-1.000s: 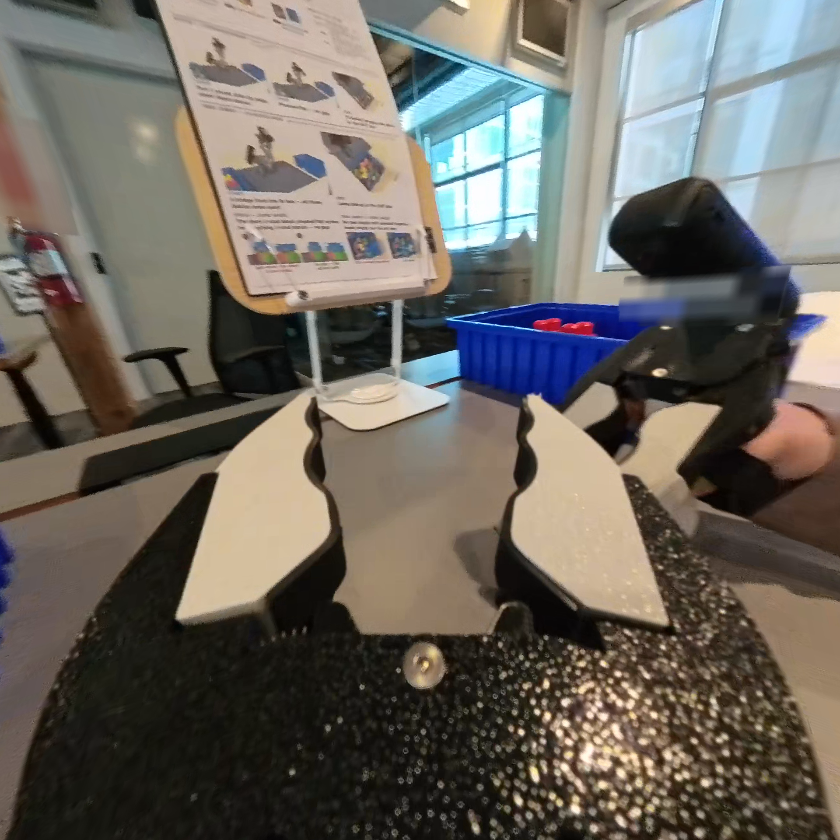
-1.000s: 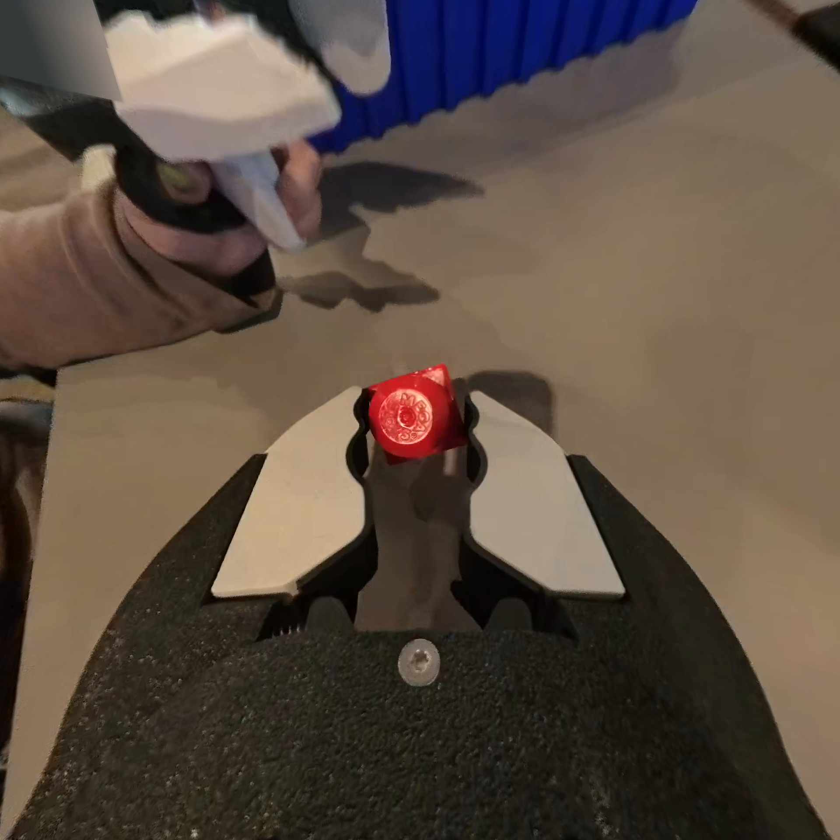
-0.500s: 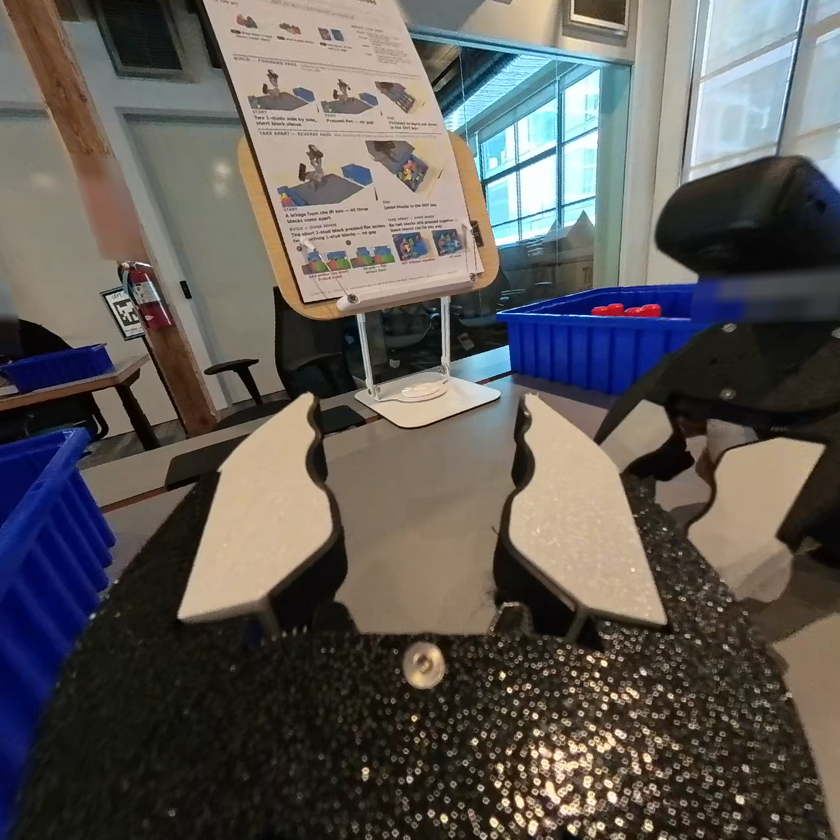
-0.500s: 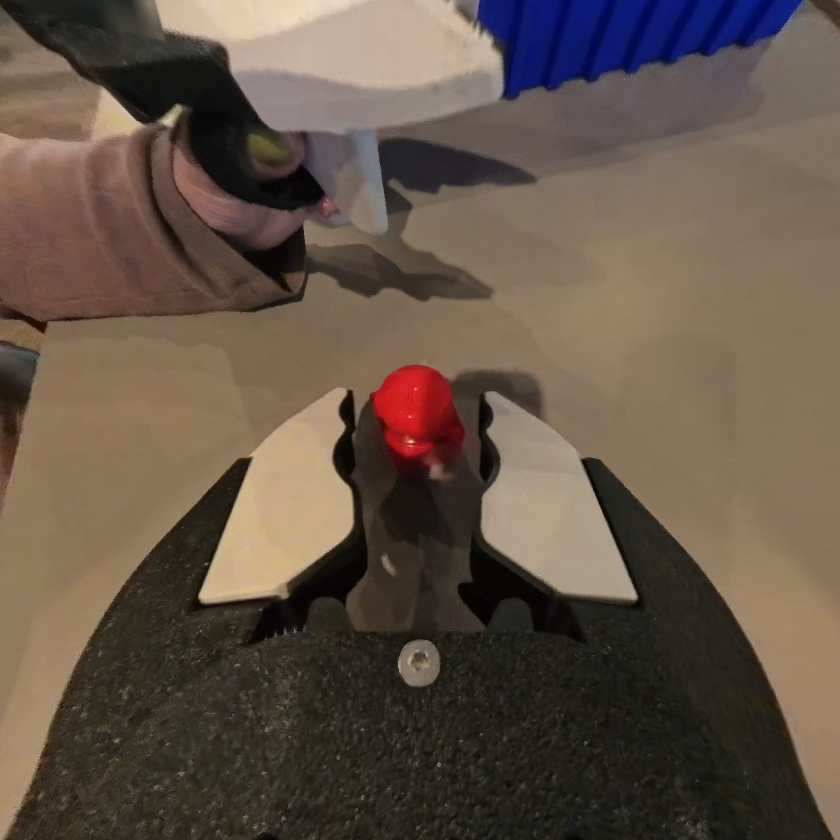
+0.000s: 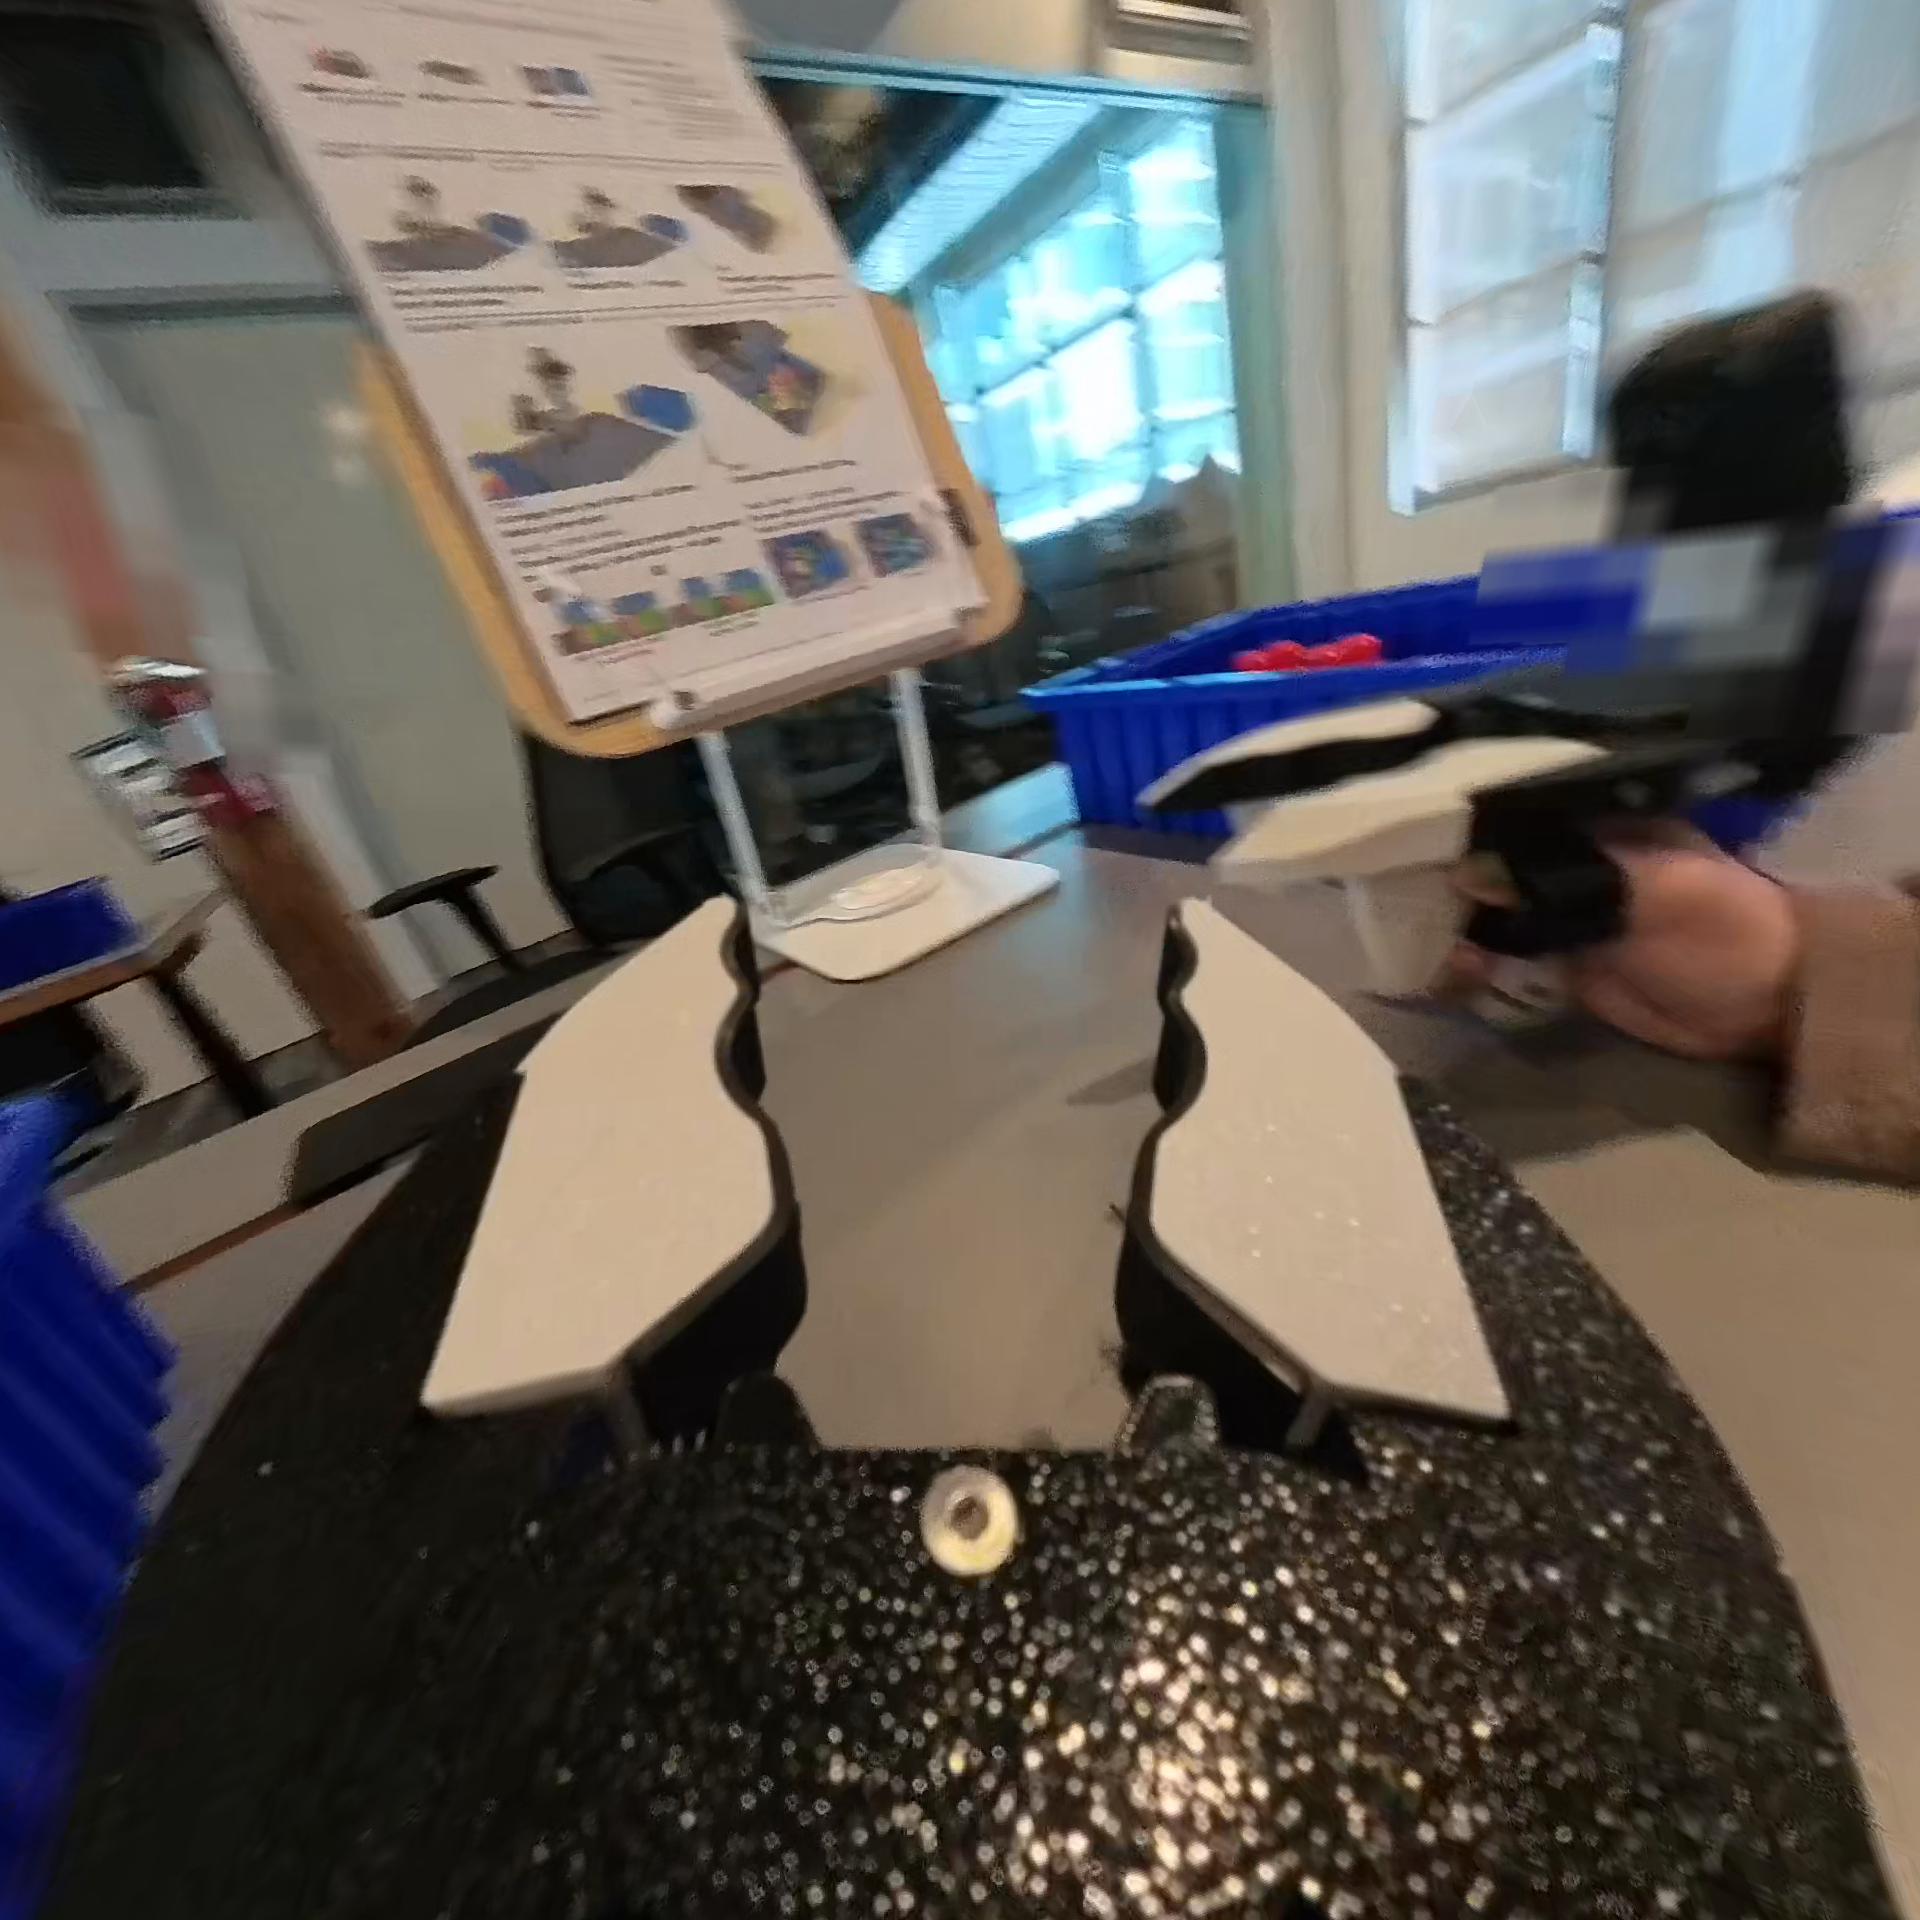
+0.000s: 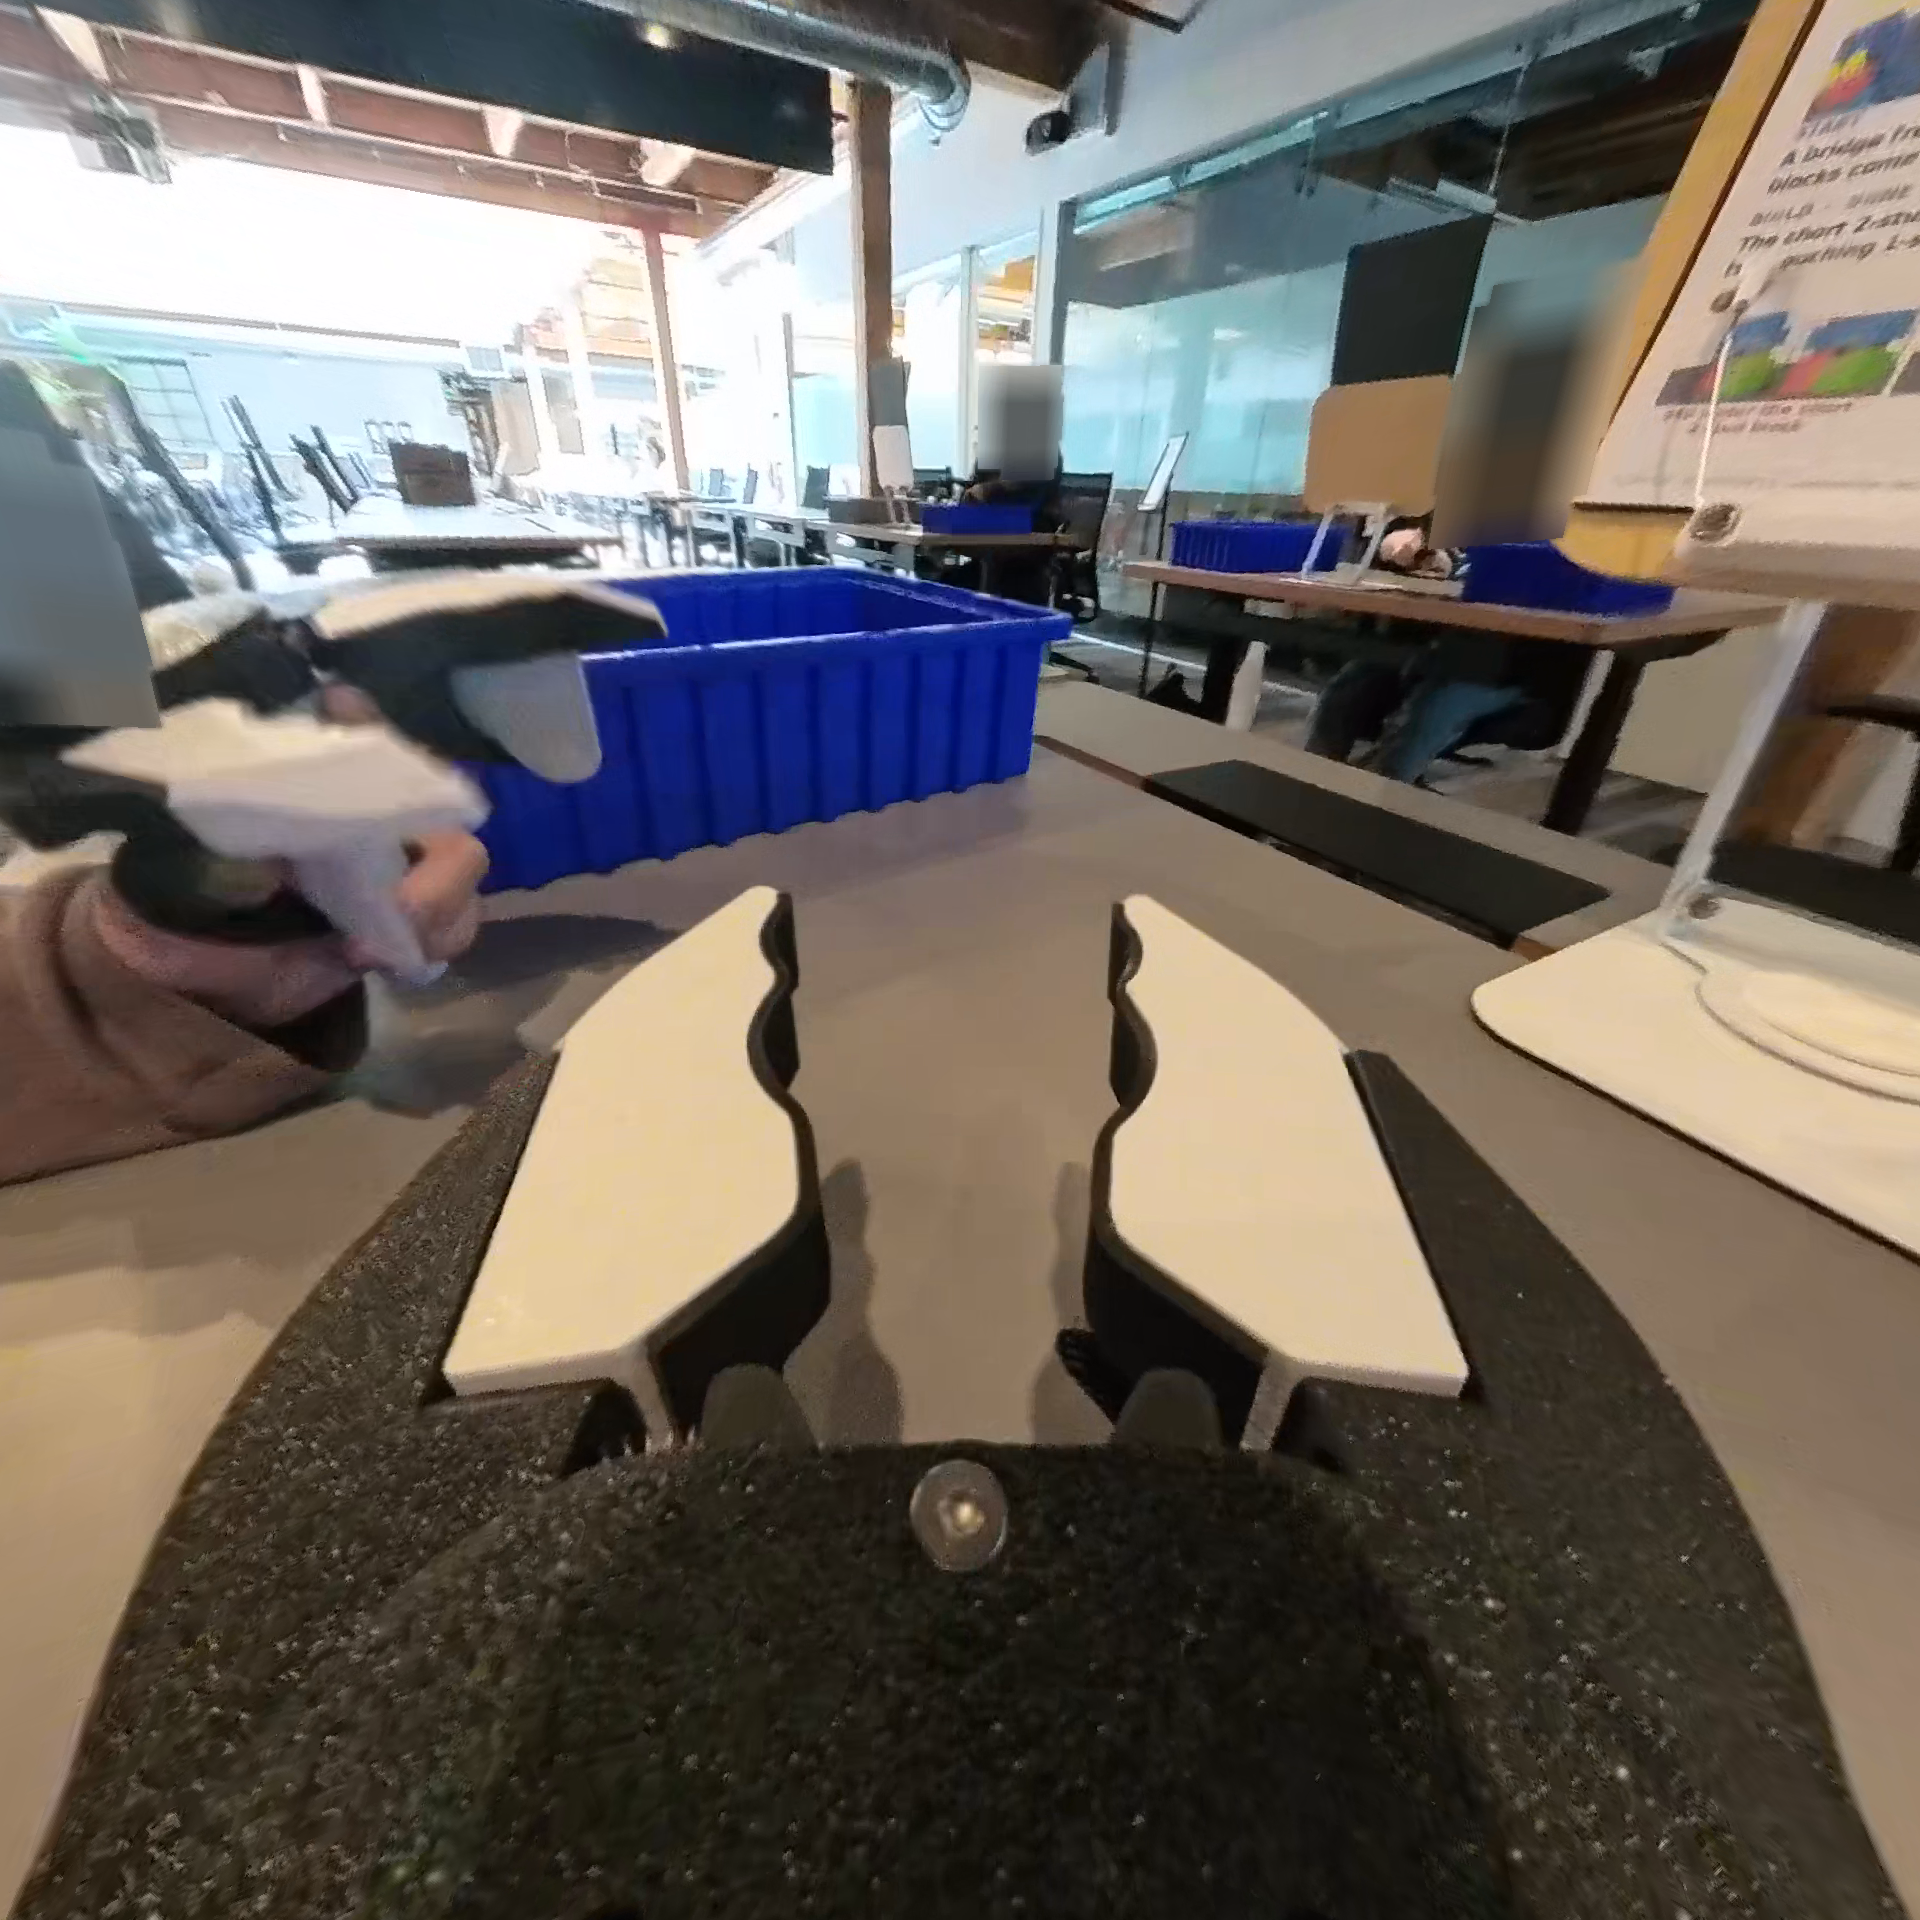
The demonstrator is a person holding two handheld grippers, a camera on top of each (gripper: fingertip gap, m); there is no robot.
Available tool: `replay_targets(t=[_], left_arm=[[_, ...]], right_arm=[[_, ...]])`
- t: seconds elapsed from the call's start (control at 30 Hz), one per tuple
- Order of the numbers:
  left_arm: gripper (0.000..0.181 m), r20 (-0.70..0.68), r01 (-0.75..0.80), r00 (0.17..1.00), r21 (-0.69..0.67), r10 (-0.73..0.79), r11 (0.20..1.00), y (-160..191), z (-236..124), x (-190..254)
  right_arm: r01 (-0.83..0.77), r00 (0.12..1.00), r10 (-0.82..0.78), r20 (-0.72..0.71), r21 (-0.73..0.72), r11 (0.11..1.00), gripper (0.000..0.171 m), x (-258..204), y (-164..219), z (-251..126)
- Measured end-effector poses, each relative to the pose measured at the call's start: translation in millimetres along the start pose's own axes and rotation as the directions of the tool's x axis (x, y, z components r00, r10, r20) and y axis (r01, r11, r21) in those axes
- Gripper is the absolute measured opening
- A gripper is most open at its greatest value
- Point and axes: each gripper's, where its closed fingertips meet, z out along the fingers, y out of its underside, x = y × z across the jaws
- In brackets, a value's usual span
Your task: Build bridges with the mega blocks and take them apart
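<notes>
No loose block shows on the grey table in either view. My right gripper is open and empty, held low over the table and looking level across it. My left gripper is also open and empty above the table. Each gripper shows in the other's view: the right gripper at the right, held by a hand, and the left gripper at the left. A few red blocks lie in the blue bin at the back right of the left wrist view.
Another blue bin stands on the table behind the left gripper; it also shows at the left edge of the left wrist view. An instruction board on a white stand base stands at the table's far side.
My right gripper let go of the red block and swung up from looking down at the table to level; the block is out of view. The left gripper shifted a little.
</notes>
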Motion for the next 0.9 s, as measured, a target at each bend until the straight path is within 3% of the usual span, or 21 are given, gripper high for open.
replay_targets(t=[0.1,0.2,0.4,0.63,0.9], left_arm=[[0.078,-0.18,-0.073,0.982,-0.072,0.059,0.995,11.4,-3.3,27.9],[0.079,-0.235,-0.161,0.964,-0.151,0.123,0.975,29.5,-7.7,34.0],[0.09,-0.312,-0.205,0.945,-0.318,0.101,0.926,61.3,-6.5,44.0],[0.09,-0.308,-0.339,0.924,-0.382,0.227,0.86,77.7,-1.7,47.0],[0.086,-0.244,-0.301,0.945,-0.391,0.218,0.869,76.4,-1.4,34.0]], right_arm=[[0.004,1.0,-0.004,-0.005,0.033,0.999,0.056,-0.9,-4.7,-3.3],[-0.016,1.0,0.016,0.003,0.036,0.999,0.055,-0.5,-4.6,-3.5],[-0.067,0.998,0.066,0.024,0.022,0.998,0.055,1.4,-1.1,-0.8],[-0.073,0.996,0.074,0.053,-0.017,0.997,0.053,-3.0,5.1,3.1],[-0.055,0.995,0.06,0.079,-0.058,0.997,0.05,-9.3,11.0,6.6]])
